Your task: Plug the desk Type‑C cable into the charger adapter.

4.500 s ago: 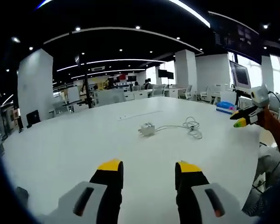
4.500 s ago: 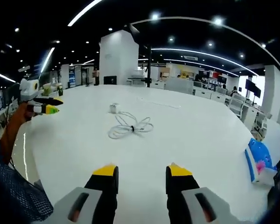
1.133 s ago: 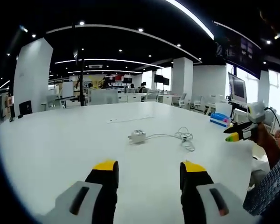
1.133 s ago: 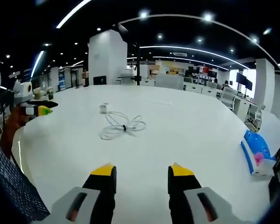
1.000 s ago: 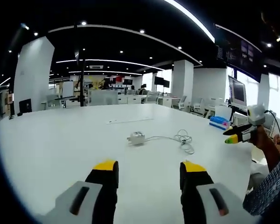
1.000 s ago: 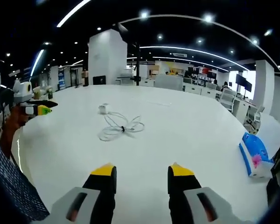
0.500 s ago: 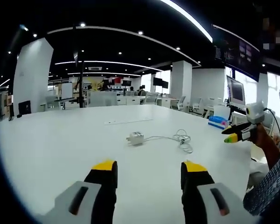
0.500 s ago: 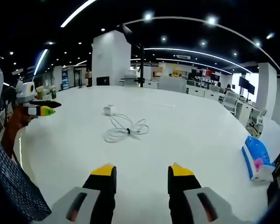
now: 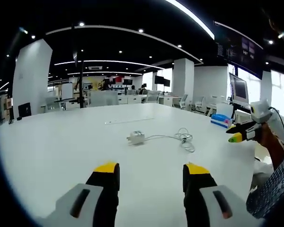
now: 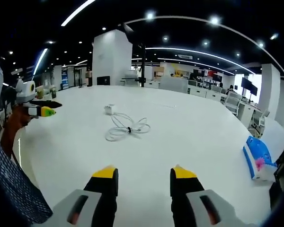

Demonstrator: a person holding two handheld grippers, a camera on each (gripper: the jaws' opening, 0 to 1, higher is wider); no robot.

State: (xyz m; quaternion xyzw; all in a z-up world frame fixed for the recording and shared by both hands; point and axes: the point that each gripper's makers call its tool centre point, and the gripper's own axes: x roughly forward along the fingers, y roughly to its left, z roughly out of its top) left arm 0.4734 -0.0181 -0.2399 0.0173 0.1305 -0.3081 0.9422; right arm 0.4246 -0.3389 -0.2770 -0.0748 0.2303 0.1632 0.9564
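A small white charger adapter (image 9: pixel 136 137) (image 10: pixel 109 109) lies out on the big white table (image 9: pixel 52 146) (image 10: pixel 203 127). Beside it a white cable (image 9: pixel 182 139) (image 10: pixel 127 128) lies in a loose coil, one strand running toward the adapter; whether it is plugged in I cannot tell. My left gripper (image 9: pixel 150 170) hovers open over the near table, well short of both. My right gripper (image 10: pixel 140 172) is open too, above the table with the coil ahead of it. Each gripper also appears at the side of the other's view, right gripper (image 9: pixel 240 133), left gripper (image 10: pixel 46 109), held in a hand.
A blue and white pack (image 10: pixel 258 158) (image 9: pixel 223 120) lies near the table's edge on the right. A sleeve (image 10: pixel 12 189) fills the left lower corner of the right gripper view. Desks, chairs and pillars stand behind the table.
Both views have drifted slightly with the hands. The adapter and cable lie where they were. Both grippers stay open.
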